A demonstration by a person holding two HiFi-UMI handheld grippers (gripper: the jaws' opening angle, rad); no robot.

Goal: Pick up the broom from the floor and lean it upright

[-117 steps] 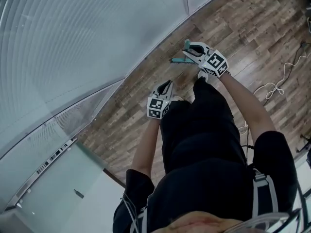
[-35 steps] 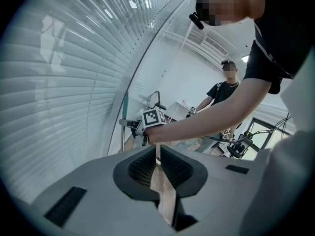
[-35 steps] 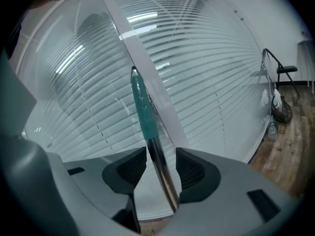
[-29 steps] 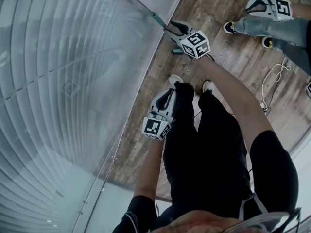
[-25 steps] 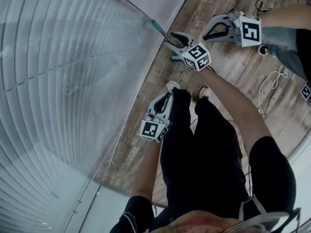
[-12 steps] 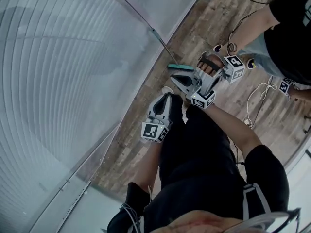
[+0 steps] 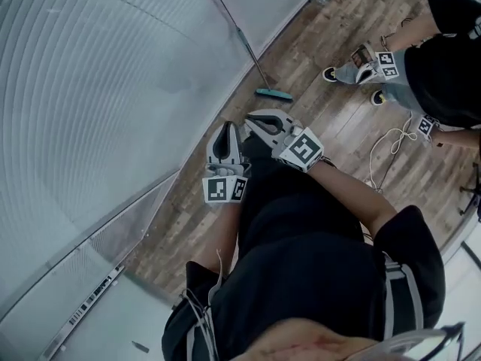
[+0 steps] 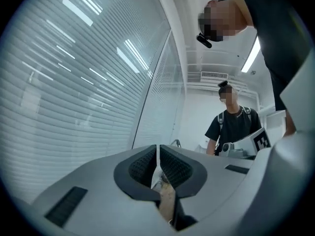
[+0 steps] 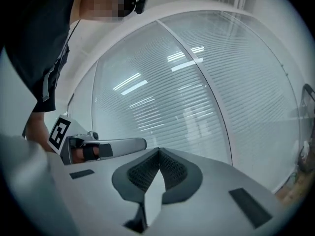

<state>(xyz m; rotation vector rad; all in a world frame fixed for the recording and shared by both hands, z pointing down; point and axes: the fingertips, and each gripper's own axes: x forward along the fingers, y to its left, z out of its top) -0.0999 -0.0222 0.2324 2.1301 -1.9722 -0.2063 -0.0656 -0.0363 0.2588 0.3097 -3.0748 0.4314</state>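
Broom [image 7: 258, 76] is leaning upright against the glass wall [image 7: 98, 89]. Its teal brush head [image 7: 273, 94] is sitting on the wooden floor [image 7: 331, 51] at the foot of the glass, and its handle is slanting up along the pane. Neither of our tongs is touching it; it is standing well ahead of both.

Starting at the left of the head view, the glass wall with its closed blinds [image 7: 68, 149] is filling that whole side and curving away from us. Next, we are holding the left tongs [image 7: 227, 130] in front of our black clothes [image 7: 316, 254], pointing them roughly level. Their jaws are pressing together with only a hairline slit showing between the ribbed pads, and nothing is sitting between them. Close beside them on the right, we are holding the right tongs [image 7: 254, 120], with the tips angling towards the left tongs. Their jaws are clenching fully, pad against pad, on nothing. In the right gripper view the left tongs are showing at the left, with the blinds behind.

Further right, a white cable [image 7: 387, 145] is lying in loops on the floor. At the far right another person [image 7: 451, 66] in a dark top is standing on the boards, carrying marker-cube tongs [image 7: 376, 60] of their own. The left gripper view is catching a person in a dark top ahead of us, beyond the clenched jaws.
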